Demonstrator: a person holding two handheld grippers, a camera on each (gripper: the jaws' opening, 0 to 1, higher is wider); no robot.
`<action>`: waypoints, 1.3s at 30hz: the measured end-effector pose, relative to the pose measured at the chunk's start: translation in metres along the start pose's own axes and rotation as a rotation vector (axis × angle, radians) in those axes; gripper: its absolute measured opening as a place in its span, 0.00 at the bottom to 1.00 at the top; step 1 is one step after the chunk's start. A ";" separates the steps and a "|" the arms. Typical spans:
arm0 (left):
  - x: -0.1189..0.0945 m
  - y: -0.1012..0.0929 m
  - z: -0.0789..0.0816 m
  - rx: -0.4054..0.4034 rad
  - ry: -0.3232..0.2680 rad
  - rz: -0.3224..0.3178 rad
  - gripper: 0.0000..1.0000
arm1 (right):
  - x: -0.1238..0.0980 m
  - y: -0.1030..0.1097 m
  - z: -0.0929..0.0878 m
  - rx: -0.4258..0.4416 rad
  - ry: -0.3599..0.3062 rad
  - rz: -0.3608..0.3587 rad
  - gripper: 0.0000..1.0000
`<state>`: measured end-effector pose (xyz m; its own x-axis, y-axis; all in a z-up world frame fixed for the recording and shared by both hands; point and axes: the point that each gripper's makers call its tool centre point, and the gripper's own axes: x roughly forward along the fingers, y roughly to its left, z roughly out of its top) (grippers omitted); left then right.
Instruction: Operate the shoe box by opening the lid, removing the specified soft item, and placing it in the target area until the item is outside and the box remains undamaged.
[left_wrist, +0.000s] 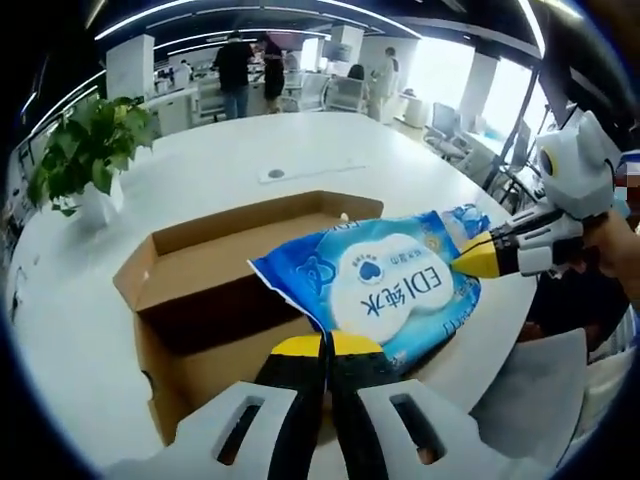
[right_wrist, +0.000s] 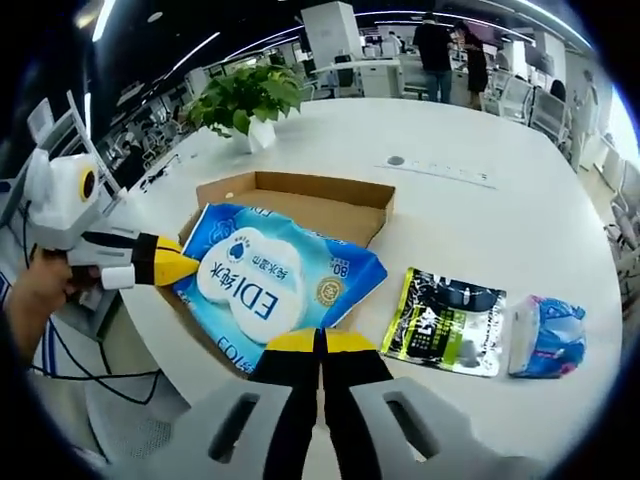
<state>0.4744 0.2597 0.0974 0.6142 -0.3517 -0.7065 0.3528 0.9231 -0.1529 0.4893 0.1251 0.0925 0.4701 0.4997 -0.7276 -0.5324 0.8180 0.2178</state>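
Yellow-tipped left gripper (left_wrist: 327, 345) closed on glossy blue wipes pack (left_wrist: 385, 283) — open cardboard box (left_wrist: 190, 290)

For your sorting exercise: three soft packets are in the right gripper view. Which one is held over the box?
The blue wipes pack, gripped by both tongs above the cardboard box. The black pouch and small blue packet lie on the table.

One box (right_wrist: 300, 205), three soft packs, one plant (right_wrist: 243, 100), two hand-held grippers.
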 end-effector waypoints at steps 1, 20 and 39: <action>0.001 -0.002 0.002 0.002 -0.003 -0.002 0.00 | -0.002 -0.002 -0.001 0.002 0.000 -0.002 0.00; 0.032 -0.053 0.024 0.024 -0.015 -0.083 0.00 | -0.030 -0.057 -0.010 0.057 0.001 -0.058 0.00; 0.062 -0.091 0.040 0.036 -0.035 -0.129 0.00 | -0.039 -0.107 -0.020 0.074 0.018 -0.092 0.00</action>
<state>0.5087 0.1481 0.0954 0.5860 -0.4729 -0.6579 0.4551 0.8639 -0.2156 0.5139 0.0122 0.0840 0.5016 0.4167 -0.7581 -0.4335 0.8795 0.1967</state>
